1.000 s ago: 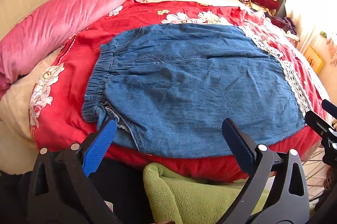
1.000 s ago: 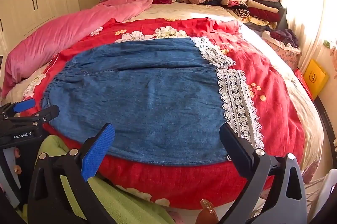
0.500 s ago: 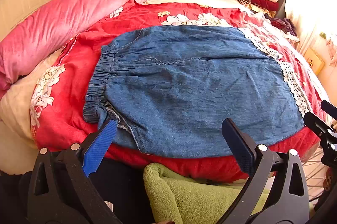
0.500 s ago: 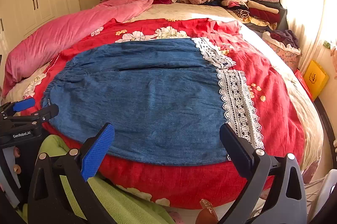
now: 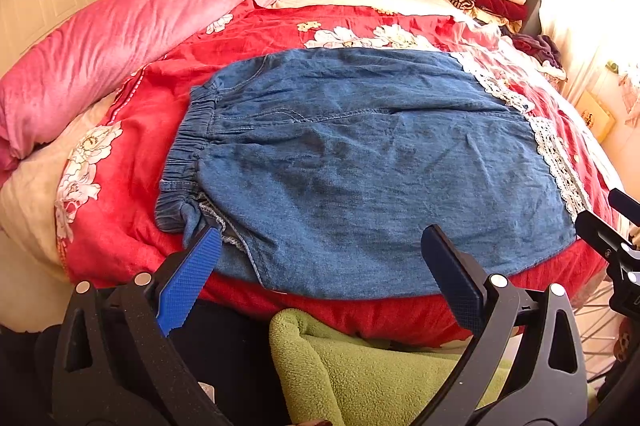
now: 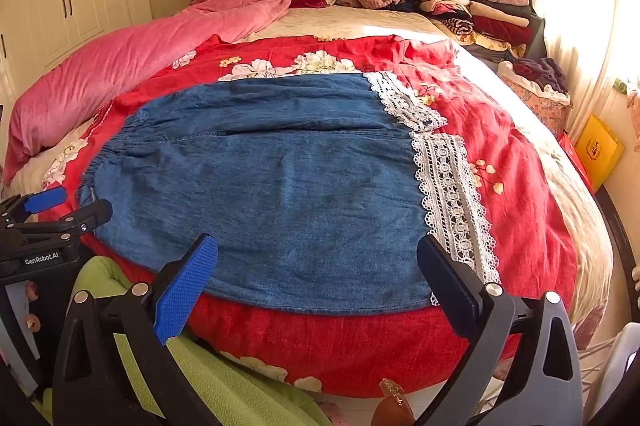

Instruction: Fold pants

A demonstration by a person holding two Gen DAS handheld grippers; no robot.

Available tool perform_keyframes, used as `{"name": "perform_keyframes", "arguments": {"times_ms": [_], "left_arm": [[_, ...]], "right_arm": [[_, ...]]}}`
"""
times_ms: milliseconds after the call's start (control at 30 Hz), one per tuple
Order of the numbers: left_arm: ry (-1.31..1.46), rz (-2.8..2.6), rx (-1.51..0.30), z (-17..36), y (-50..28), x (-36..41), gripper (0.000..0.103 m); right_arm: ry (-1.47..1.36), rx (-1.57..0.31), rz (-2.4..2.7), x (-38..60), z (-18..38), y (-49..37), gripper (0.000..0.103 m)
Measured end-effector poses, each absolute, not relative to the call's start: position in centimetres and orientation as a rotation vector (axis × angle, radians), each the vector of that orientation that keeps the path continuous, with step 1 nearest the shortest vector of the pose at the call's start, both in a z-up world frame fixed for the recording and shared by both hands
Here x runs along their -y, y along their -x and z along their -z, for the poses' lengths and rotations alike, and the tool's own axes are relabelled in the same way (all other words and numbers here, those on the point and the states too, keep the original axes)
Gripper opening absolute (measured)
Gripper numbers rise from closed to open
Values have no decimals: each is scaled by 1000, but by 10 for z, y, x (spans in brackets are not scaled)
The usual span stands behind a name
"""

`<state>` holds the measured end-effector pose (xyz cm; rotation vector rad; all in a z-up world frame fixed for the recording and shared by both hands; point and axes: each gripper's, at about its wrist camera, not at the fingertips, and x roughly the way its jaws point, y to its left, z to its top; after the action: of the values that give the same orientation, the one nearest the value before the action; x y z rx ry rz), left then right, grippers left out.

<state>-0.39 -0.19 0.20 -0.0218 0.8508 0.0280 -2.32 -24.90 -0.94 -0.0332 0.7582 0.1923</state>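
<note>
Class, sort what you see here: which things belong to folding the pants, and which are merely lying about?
Belongs to the job:
denim pants
left gripper, open
right gripper, open

Lying about:
pink quilt
stacked clothes
yellow box

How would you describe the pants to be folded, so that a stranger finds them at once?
On the bed, over the red flowered blanket, blue denim pants lie flat near the front edge. Unlike the folded clothes pile by the headboard, they have an elastic waistband and white lace trim.
</note>
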Motion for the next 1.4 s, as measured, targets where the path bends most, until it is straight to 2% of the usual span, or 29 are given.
{"name": "perform_keyframes", "arguments": {"times_ms": [867, 1400], "left_arm": [[24, -40, -849, -1, 1, -4, 94], [76, -65, -873, -1, -39, -45, 94]], "right_arm": [[43, -769, -222, 243, 15, 14, 99], [55, -792, -339, 208, 6, -47, 99]]}}
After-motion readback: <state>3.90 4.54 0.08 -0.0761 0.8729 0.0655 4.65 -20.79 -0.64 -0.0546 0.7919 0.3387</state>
